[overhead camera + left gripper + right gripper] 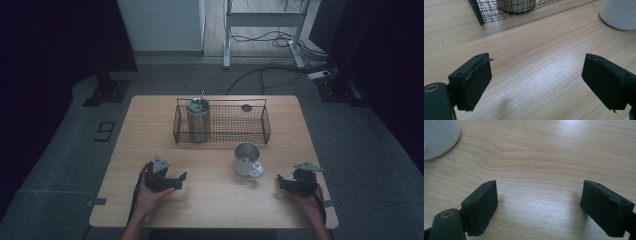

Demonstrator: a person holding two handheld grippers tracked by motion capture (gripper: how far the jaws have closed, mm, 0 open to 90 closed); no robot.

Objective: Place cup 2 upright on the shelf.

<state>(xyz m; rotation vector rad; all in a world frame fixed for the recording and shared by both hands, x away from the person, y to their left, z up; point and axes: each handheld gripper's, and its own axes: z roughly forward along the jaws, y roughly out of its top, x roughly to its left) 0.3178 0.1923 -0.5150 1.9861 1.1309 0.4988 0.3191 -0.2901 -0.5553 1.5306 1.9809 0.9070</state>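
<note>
Both my left gripper [183, 176] and right gripper [281, 178] gape wide and empty, so I'd pinch the stiff, slippery-looking white mug [247, 159] standing between them before the wire basket [222, 122] by its handle.

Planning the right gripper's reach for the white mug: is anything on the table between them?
Nothing visible. Bare table lies between the right gripper and the white mug, whose handle points toward the table's near edge. The wire basket sits behind the mug, out of the path.

wire basket [260, 131], steel canister [198, 121] inside, wooden table [215, 195]
</note>
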